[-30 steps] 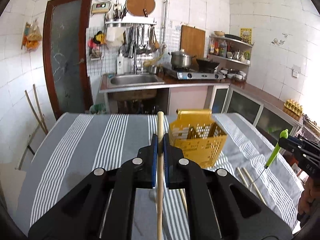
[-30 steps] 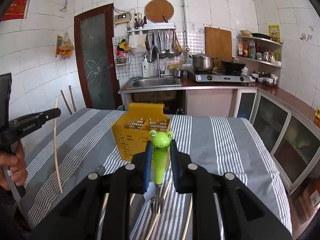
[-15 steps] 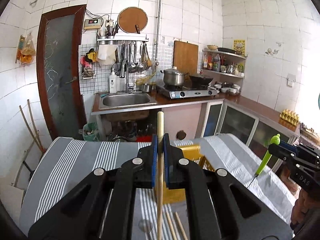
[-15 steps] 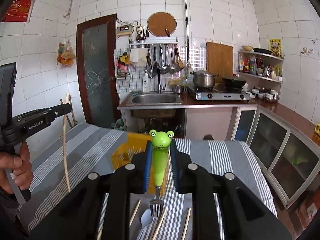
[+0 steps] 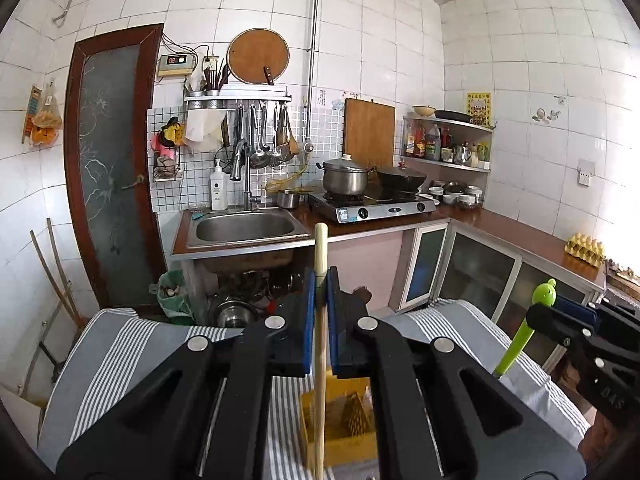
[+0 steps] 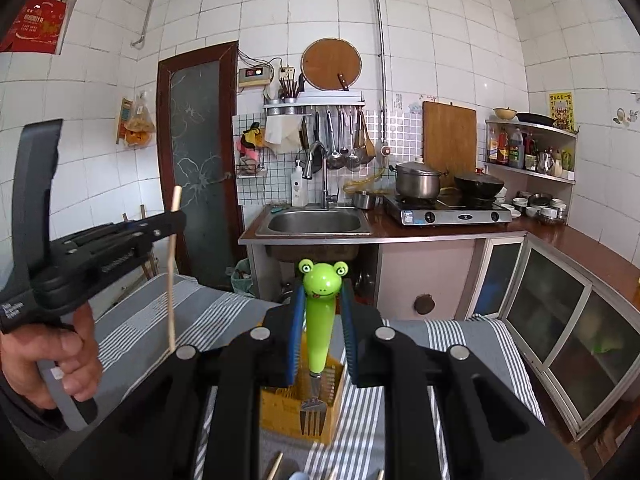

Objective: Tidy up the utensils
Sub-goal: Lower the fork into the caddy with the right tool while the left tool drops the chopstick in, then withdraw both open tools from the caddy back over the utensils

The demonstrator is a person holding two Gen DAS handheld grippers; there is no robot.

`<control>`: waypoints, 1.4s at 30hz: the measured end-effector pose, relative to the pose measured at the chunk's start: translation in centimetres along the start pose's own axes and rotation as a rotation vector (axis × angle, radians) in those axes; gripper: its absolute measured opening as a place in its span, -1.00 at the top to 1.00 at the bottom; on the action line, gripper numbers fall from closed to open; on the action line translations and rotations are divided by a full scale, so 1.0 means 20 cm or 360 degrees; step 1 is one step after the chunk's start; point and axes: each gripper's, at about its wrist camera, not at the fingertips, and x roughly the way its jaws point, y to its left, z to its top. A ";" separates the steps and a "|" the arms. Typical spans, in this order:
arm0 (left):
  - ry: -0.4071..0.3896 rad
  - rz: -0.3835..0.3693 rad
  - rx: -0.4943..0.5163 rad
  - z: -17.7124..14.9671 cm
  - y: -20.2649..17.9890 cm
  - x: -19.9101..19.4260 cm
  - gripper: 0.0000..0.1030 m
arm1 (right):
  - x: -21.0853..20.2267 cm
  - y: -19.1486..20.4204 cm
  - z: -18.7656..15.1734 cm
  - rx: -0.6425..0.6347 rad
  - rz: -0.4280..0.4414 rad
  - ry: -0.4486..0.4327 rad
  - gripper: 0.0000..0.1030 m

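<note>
Left wrist view: the left gripper [image 5: 319, 320] is pinching a chopstick [image 5: 320, 264] between its blue pads, fingers pressed tight on the wood, the stick standing nearly upright and running down out of the bottom of the picture. Directly below and behind the stick the yellow basket [image 5: 340, 436] is showing on the striped table [image 5: 116, 344]; part of a grater-like insert is visible in it, but no utensil is lying in the part that shows. At the right edge the right gripper [image 5: 536, 316] is holding a fork [image 5: 524, 332] by its green handle, tines pointing down, over the table's right side and apart from the basket.

Right wrist view: the right gripper [image 6: 320, 332] is clamping the fork [image 6: 320, 320] on its frog-headed handle, the pads pressing on both sides, the tines hanging just above the basket [image 6: 280, 408]. At left a hand [image 6: 52, 356] is gripping the left gripper [image 6: 176, 220], whose closed tips are nipping the chopstick [image 6: 172, 280], which is hanging beside the basket, not over it. Along the bottom edge the ends of a few more sticks and something pale blue are peeking out on the table [image 6: 132, 328]; what they are I cannot tell for sure.

By my reading the sorting is at an early stage: two utensils are being carried, neither is in the basket yet, and at least a few pieces are waiting on the table. The fork is looking closer to its drop than the chopstick.
</note>
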 end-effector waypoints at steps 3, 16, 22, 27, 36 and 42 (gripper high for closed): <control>-0.0019 -0.0010 0.0001 0.03 -0.01 0.08 0.91 | 0.06 -0.01 0.03 -0.0002 -0.0001 -0.0004 0.65; -0.0018 -0.0003 -0.0024 -0.06 -0.04 0.38 0.91 | 0.33 -0.06 -0.04 0.0009 0.0013 0.0072 0.65; 0.0048 0.0006 -0.0039 -0.18 -0.01 0.48 0.91 | 0.45 -0.06 -0.13 0.0027 0.0022 0.0160 0.65; 0.0172 -0.0001 -0.0066 -0.28 0.02 0.52 0.83 | 0.50 -0.05 -0.20 0.0045 0.0049 0.0250 0.37; 0.0143 0.0093 -0.0055 -0.30 0.15 0.32 0.16 | 0.30 -0.14 -0.18 0.0085 -0.0072 0.0155 0.07; 0.0197 0.0186 -0.0030 -0.44 0.27 0.03 0.14 | 0.12 -0.27 -0.37 0.0113 -0.0155 0.0219 0.06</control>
